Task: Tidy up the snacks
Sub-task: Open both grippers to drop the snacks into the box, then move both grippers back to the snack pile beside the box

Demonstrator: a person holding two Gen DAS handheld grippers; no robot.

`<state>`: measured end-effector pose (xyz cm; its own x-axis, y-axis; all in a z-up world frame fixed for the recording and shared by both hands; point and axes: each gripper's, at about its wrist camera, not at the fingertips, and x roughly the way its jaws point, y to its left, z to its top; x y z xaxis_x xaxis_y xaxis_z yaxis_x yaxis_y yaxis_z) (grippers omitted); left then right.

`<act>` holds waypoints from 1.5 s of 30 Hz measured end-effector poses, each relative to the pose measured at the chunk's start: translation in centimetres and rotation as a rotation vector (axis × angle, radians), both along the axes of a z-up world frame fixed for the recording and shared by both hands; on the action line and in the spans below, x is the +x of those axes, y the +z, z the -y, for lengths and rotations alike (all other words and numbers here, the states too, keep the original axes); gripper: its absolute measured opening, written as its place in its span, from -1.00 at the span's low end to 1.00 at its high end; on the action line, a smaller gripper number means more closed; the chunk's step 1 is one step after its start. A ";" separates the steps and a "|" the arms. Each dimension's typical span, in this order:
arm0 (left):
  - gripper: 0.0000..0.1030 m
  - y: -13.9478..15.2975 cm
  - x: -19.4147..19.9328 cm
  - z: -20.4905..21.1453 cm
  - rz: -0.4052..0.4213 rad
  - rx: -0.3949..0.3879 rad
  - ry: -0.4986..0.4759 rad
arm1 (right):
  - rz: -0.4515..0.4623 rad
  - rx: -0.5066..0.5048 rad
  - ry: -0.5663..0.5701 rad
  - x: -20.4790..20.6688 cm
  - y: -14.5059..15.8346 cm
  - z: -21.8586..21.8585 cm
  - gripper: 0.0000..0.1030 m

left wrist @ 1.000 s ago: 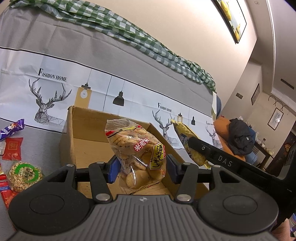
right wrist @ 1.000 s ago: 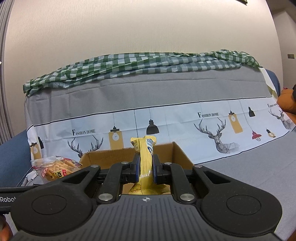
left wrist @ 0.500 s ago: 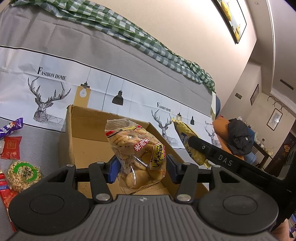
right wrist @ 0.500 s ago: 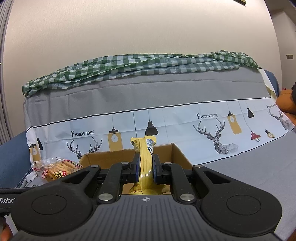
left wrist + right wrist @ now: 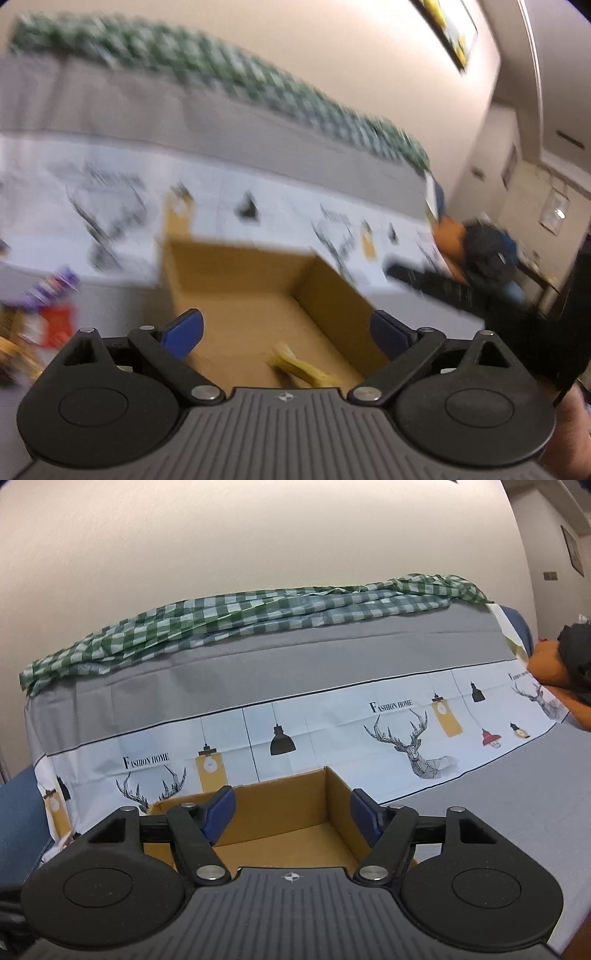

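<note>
The left gripper hangs over the open brown cardboard box with its blue-padded fingers spread wide and nothing between them. Its view is smeared by motion blur, so details are soft. On the box floor, just ahead of the gripper body, lies a yellow snack packet, tilted and partly hidden by the gripper's grey ribbed housing; it looks like a crinkled foil bag, though the blur makes that hard to confirm. To the left of the box, on the grey cloth-covered surface, sit loose snacks: a purple wrapper and a small red packet, both only smudges of colour. The dark body of the other tool crosses the right side of that view, beyond the box's right wall. The right gripper is likewise spread open and empty, its blue pads standing on either side of the box's near right corner, with a bare patch of the box floor visible between them. Behind the box runs a white printed cloth band with deer heads, hanging lamps and "Fashion Home" lettering, and a green-and-white checked cloth lies bunched along the top of the grey backrest.
</note>
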<state>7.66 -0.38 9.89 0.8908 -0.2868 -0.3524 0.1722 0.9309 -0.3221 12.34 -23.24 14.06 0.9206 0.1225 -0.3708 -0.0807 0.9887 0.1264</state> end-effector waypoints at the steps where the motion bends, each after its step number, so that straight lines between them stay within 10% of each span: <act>1: 0.91 1.0 -0.9 -1.5 0.035 0.011 0.048 | -0.001 0.006 0.000 0.0 0.0 -0.1 0.36; 10: 0.99 8.7 -1.8 -17.1 0.052 0.553 0.787 | -0.001 0.034 0.138 -1.0 0.3 -4.8 0.36; 17: 0.99 4.3 -2.0 -22.9 -0.281 0.549 0.901 | 0.006 -0.017 0.288 -2.8 0.3 -10.2 0.36; 21: 0.99 5.1 -8.5 -19.5 -0.181 0.531 1.017 | -0.025 -0.020 0.363 -3.5 -0.1 -12.9 0.36; 27: 0.99 5.9 -10.6 -12.3 0.083 0.594 0.814 | -0.058 -0.098 0.539 -5.4 -1.5 -17.6 0.36; 30: 0.88 4.8 -7.1 -12.7 -0.016 0.426 0.624 | -0.105 -0.156 0.612 -6.1 -3.0 -19.8 0.36; 33: 0.11 2.2 -1.7 -14.3 -0.225 0.282 0.480 | -0.168 -0.193 0.656 -6.3 -4.6 -21.6 0.36; 37: 0.27 -2.8 3.1 -15.7 -0.417 0.176 0.410 | -0.253 -0.232 0.677 -6.2 -6.7 -23.2 0.36; 45: 0.69 -7.9 6.0 -17.6 -0.518 0.175 0.439 | -0.405 -0.298 0.666 -4.4 -10.5 -24.8 0.39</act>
<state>13.64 17.21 2.00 0.6165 0.1614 -0.7707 -0.3670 0.9248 -0.1000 7.91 1.52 3.60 0.4790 0.4388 -0.7603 -0.6650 0.7468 0.0120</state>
